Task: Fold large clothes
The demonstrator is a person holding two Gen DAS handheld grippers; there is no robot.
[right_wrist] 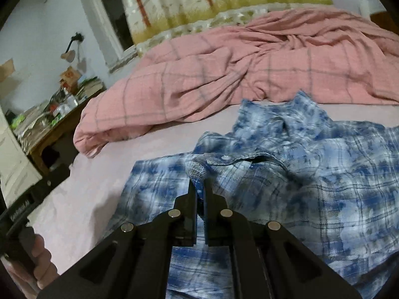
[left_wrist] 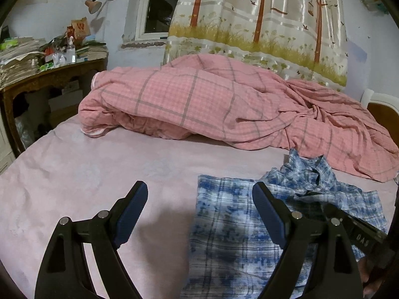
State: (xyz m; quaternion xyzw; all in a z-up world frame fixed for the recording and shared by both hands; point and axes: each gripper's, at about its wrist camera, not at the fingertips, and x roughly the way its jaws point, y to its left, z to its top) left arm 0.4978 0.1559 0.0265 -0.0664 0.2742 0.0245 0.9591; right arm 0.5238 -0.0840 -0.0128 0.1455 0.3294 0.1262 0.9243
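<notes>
A blue and white plaid shirt [left_wrist: 232,226] lies partly folded on the pink bed sheet [left_wrist: 99,169], its collar bunched toward the far right. My left gripper [left_wrist: 199,189] hangs open above the sheet, with the shirt's left edge beneath its right finger and nothing between its fingers. In the right wrist view the same shirt [right_wrist: 311,174] fills the lower right. My right gripper [right_wrist: 198,185] is shut on a fold of the shirt's cloth near a buttoned cuff [right_wrist: 222,159]. The other gripper's body shows at the right edge of the left wrist view.
A rumpled pink checked duvet [left_wrist: 199,102] covers the far half of the bed. A cluttered wooden desk [left_wrist: 49,74] stands at the left beside the bed. A tree-print curtain [left_wrist: 261,17] and a window hang behind. A person's hand [right_wrist: 40,256] shows at lower left.
</notes>
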